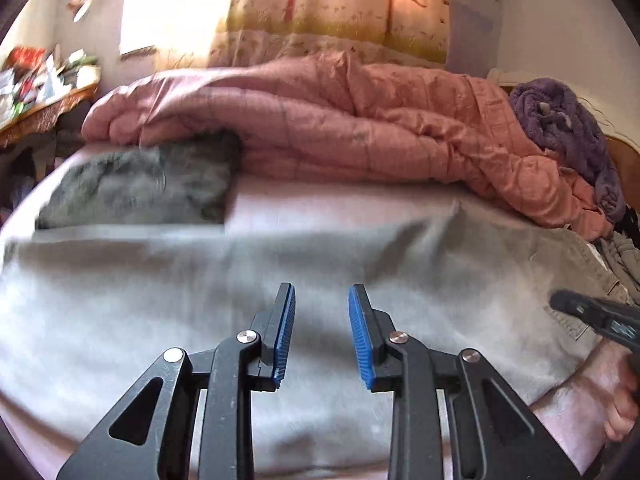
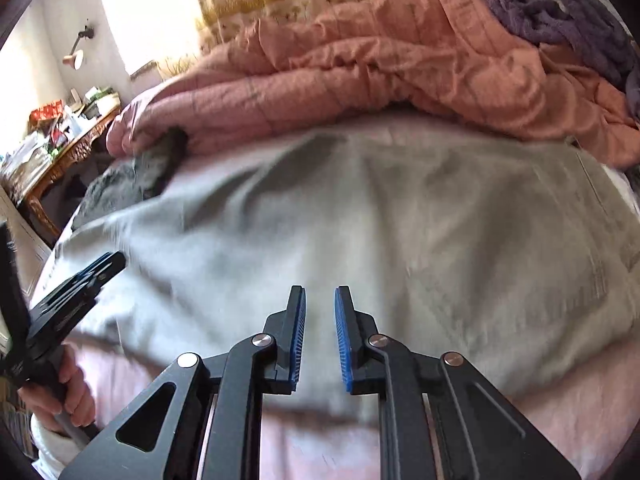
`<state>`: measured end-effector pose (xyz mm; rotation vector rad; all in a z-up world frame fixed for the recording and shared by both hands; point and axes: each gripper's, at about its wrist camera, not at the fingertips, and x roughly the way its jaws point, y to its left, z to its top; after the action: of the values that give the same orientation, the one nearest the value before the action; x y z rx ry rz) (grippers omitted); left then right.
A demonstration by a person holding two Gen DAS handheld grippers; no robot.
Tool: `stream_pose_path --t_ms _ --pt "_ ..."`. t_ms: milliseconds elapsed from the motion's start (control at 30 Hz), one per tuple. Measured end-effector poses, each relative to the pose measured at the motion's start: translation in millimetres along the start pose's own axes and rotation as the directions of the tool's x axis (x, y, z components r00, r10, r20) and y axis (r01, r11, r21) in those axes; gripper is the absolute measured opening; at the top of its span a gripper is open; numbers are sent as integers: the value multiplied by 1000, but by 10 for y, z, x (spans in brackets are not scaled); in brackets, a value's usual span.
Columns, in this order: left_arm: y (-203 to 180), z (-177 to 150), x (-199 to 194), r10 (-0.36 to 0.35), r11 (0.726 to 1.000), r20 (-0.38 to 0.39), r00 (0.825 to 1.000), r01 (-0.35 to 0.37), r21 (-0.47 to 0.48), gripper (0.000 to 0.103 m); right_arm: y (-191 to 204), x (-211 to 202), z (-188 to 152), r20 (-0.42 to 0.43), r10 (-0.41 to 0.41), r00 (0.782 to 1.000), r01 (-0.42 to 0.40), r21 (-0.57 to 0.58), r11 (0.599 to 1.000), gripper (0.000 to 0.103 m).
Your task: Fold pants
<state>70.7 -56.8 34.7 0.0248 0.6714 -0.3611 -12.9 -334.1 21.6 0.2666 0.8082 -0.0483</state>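
Grippers above pants lying crosswise

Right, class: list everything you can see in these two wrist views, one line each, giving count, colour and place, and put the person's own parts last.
pants: one, light grey, spread flat on the bed, nearest the grippers
bed sheet: one, pale pink, under the pants
folded garment: one, dark grey, far left on the bed
quilt: one, salmon pink, bunched along the back
blanket: one, purple, heaped far right
curtain: one, cream patterned, behind the bed
side table: one, carved wood, cluttered, left
left gripper: black, blue pads, open, empty
right gripper: black, blue pads, slightly open, empty
hand: gripping the left handle
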Motion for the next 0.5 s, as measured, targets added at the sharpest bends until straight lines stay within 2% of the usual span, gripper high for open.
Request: stream_pose_path --t_ms 100,200,267,300,333,367,467,500 --pt "104 332 162 -24 999 -48 999 27 47 31 82 202 314 -1 0 1000 0 6 1000 17" --pt "247 502 433 -18 1000 -83 996 18 0 31 138 549 637 -73 76 994 -71 74 995 17" --pt "377 462 693 -7 999 -154 988 -1 -52 28 163 830 773 -131 79 988 -62 133 989 17" --pt "443 406 827 2 998 -188 982 -15 -66 19 189 973 813 -151 77 985 -54 149 987 17" --pt "509 326 970 42 996 -223 974 -57 -61 14 224 1118 836 -167 71 983 -45 152 987 17" --pt "589 240 1094 81 993 -247 966 -99 -60 3 258 1255 845 -185 56 981 -30 145 989 17" --pt "812 134 1175 21 987 -233 972 -57 -150 4 319 1666 853 -216 -10 976 34 110 993 16" --pt "800 132 1142 58 987 -221 974 -90 -136 4 297 1737 875 -193 -26 981 49 118 992 12"
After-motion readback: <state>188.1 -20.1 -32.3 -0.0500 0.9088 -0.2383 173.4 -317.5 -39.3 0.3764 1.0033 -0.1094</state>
